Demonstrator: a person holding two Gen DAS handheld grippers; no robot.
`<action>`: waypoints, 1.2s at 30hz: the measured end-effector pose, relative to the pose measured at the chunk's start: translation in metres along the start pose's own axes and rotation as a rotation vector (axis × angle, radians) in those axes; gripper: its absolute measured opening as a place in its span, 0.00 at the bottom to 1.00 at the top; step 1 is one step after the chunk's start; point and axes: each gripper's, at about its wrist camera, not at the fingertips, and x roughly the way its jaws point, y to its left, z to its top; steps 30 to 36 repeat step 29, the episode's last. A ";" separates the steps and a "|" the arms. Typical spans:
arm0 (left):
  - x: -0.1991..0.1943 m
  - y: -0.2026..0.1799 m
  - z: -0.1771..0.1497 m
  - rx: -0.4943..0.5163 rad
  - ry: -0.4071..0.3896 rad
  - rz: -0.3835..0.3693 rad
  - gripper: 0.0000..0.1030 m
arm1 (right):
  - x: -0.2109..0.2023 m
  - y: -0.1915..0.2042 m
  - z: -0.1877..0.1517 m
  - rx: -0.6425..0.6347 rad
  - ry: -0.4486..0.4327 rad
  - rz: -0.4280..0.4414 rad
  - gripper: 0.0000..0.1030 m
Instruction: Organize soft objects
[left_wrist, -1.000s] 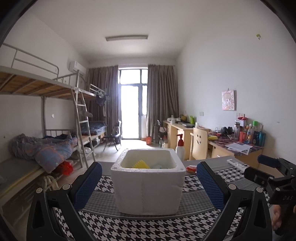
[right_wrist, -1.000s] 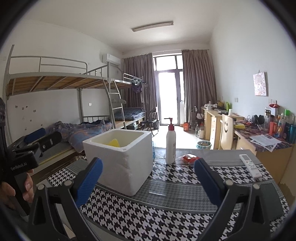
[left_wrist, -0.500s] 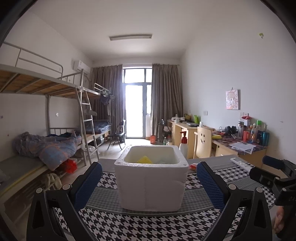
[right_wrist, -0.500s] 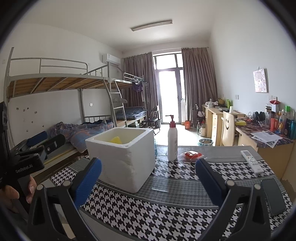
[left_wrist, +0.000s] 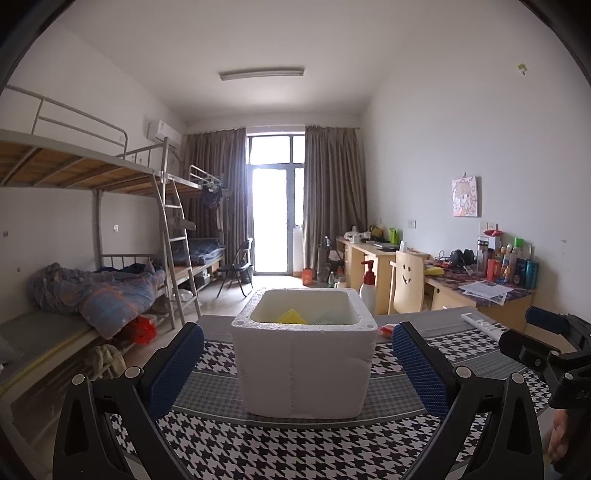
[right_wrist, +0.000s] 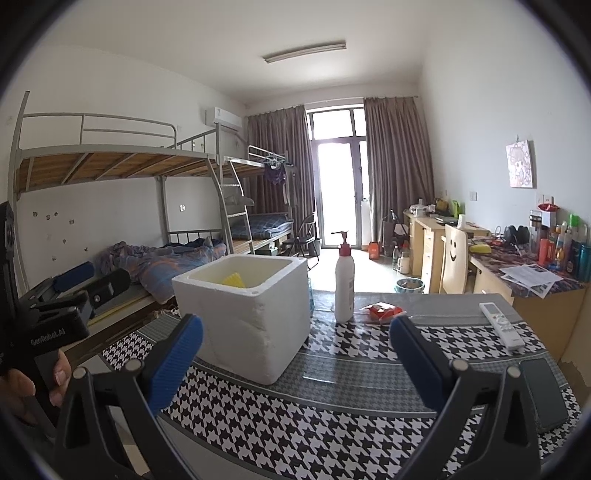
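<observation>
Left gripper (left_wrist: 297, 363): jaws spread wide, nothing between the blue pads, held above the bench (left_wrist: 295, 446) facing the foam box (left_wrist: 304, 363). Right gripper (right_wrist: 295, 354): jaws likewise wide apart, empty, box off to its left. Foam box: white, open-topped, upright on the houndstooth cloth; yellow soft object (left_wrist: 291, 316) lying inside, with a pale bluish item beside it, too dim to identify. Behind the box: white pump bottle (right_wrist: 344, 280), upright, red-capped; red packet (right_wrist: 384, 310) just beside the bottle. Further right: white remote (right_wrist: 501, 325), dark phone (right_wrist: 545, 395) near the bench edge.
</observation>
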 end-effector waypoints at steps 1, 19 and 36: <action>0.000 0.001 0.000 -0.007 0.000 0.001 0.99 | 0.000 0.000 0.000 0.002 0.000 0.001 0.99; 0.004 0.001 0.000 0.012 0.020 0.005 0.99 | 0.001 0.002 -0.001 -0.005 0.004 0.013 0.99; 0.002 0.001 -0.002 0.017 0.019 -0.002 0.99 | 0.003 0.006 -0.002 -0.018 0.014 0.023 0.99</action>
